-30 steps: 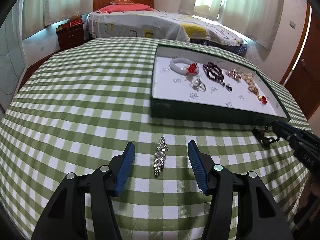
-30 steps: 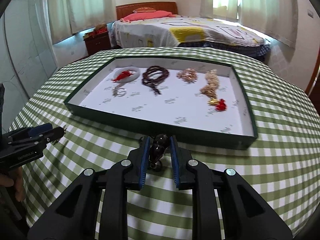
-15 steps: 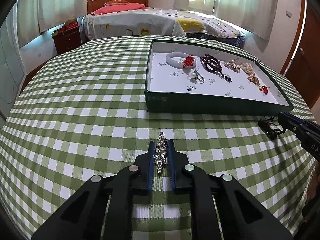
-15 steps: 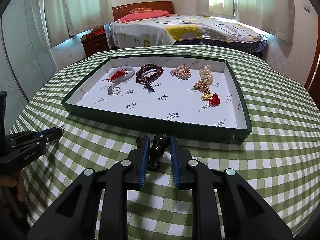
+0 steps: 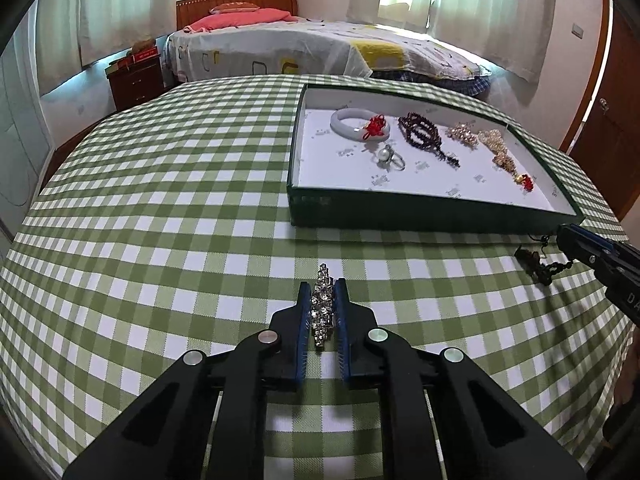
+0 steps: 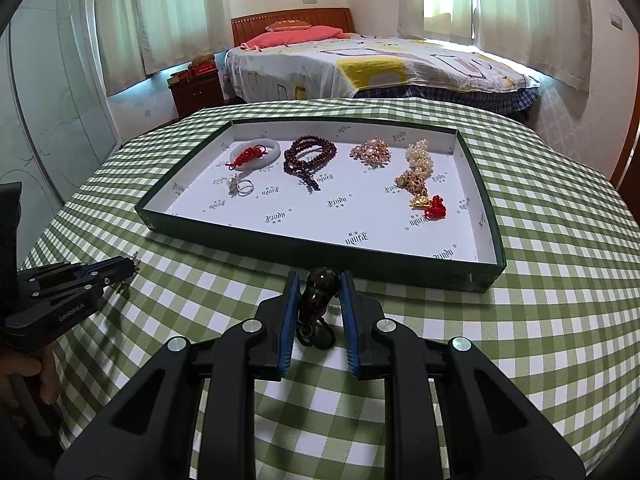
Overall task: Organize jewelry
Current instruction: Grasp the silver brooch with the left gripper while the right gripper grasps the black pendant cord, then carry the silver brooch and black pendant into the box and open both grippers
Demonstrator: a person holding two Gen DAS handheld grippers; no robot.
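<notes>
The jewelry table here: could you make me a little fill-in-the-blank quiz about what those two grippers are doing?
1. The left gripper is shut on a sparkling ____ piece.
2. The right gripper grips a dark gourd-shaped pendant just outside the green ____.
3. Inside, the white bangle carries a ____ knot.
4. The tablecloth is green and white ____.

Missing words: rhinestone; tray; red; checked

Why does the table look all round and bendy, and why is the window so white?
Left wrist view: the fisheye lens bows the checked tablecloth and bends the green tray rim; black corners frame it. Right wrist view: same bulge, and daylight through the curtains blows out to white. Both views stay sharp, with soft shadows under each gripper.
</notes>
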